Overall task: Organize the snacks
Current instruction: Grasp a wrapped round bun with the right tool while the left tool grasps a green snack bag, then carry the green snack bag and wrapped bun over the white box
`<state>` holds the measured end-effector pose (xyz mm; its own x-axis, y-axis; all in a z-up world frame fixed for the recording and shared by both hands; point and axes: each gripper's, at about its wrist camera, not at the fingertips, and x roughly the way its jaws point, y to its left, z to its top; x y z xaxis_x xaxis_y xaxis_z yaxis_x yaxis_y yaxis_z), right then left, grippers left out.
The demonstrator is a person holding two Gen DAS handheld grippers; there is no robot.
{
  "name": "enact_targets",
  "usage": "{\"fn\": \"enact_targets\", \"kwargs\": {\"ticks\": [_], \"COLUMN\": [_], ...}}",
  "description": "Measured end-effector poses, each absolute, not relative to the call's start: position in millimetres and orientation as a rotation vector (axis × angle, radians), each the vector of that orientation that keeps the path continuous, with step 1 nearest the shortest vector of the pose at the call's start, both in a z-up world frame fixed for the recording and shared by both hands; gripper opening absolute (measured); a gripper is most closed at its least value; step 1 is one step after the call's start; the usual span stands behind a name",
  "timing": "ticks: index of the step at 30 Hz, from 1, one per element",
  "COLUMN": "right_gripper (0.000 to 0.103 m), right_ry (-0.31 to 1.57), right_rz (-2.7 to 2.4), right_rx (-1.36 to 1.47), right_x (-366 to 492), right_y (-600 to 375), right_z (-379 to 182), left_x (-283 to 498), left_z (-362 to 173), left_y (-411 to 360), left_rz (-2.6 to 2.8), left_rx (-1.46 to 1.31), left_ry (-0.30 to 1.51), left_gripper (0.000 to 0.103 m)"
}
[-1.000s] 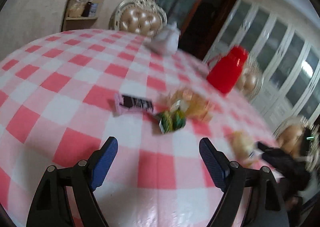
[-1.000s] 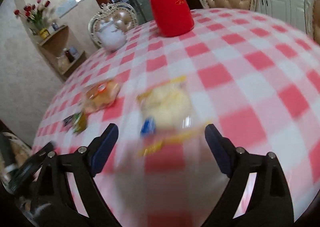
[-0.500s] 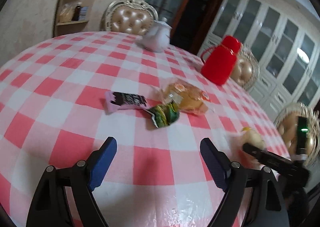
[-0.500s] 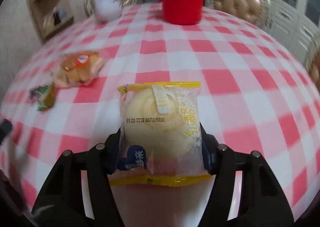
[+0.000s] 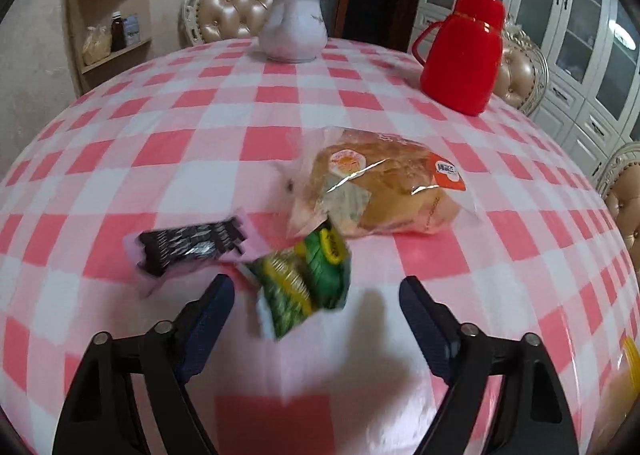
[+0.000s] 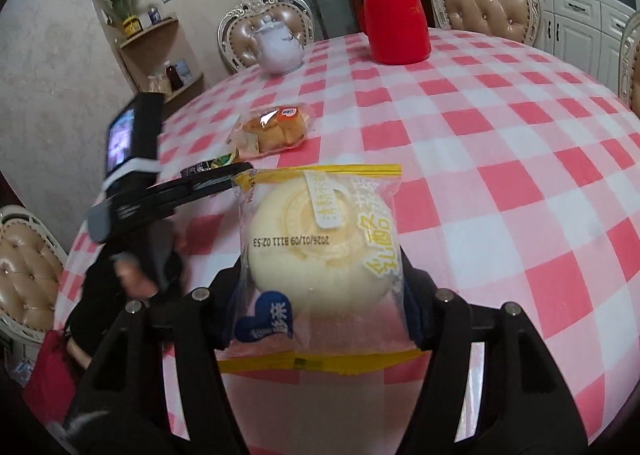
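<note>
My right gripper (image 6: pixel 320 307) is shut on a pale round cake in a clear yellow-edged wrapper (image 6: pixel 320 243) and holds it above the checked table (image 6: pixel 500 143). My left gripper (image 5: pixel 316 311) is open, low over the table, with a green snack packet (image 5: pixel 304 283) lying between its fingertips. A black-and-pink bar (image 5: pixel 188 247) lies just left of it. A wrapped bread loaf (image 5: pixel 384 187) lies behind. In the right wrist view the left gripper's body (image 6: pixel 160 191) is at left, near the bread loaf (image 6: pixel 272 131).
A white teapot (image 5: pixel 292 31) and a red thermos jug (image 5: pixel 464 55) stand at the far side of the round table (image 5: pixel 160 127). Padded chairs (image 6: pixel 484 11) ring the table. A corner shelf (image 5: pixel 108 35) is on the wall at left.
My right gripper closed on the cake and lifted it. My left gripper moved forward, so the green packet now lies between its fingers.
</note>
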<state>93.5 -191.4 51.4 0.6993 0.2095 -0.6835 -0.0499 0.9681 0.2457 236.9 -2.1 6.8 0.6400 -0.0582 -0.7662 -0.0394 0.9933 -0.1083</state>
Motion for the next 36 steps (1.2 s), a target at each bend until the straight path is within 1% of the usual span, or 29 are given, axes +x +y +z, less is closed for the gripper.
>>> {"fn": "enact_targets", "kwargs": {"ticks": [2,11,21,25,36], "right_gripper": [0.066,0.066,0.066,0.066,0.066], "right_ry": [0.788,0.798,0.784,0.805,0.768], "right_rz": [0.133,0.096,0.126,0.155,0.212], "right_rx": [0.215,0.170,0.180,0.195,0.127], "right_x": [95.3,100.6,95.8,81.9,35.1], "right_y": [-193.1,-192.2,-185.3,-169.8,-121.4], "right_z": [50.7,37.9,33.6,28.8,35.6], "left_x": [240.0,192.7,105.6,82.4,23.0], "left_z": [5.6,20.3,35.5,37.2,36.4], "left_y": [-3.4,-0.3,18.6,32.0,62.5], "left_rz": [0.008,-0.054,-0.059,-0.050,-0.007], "left_rx": [-0.097,-0.129,-0.160,-0.184,-0.244], "left_ry": [0.882,0.827,0.777,0.763,0.732], "left_gripper": [0.037,0.036,0.036,0.036,0.036]}}
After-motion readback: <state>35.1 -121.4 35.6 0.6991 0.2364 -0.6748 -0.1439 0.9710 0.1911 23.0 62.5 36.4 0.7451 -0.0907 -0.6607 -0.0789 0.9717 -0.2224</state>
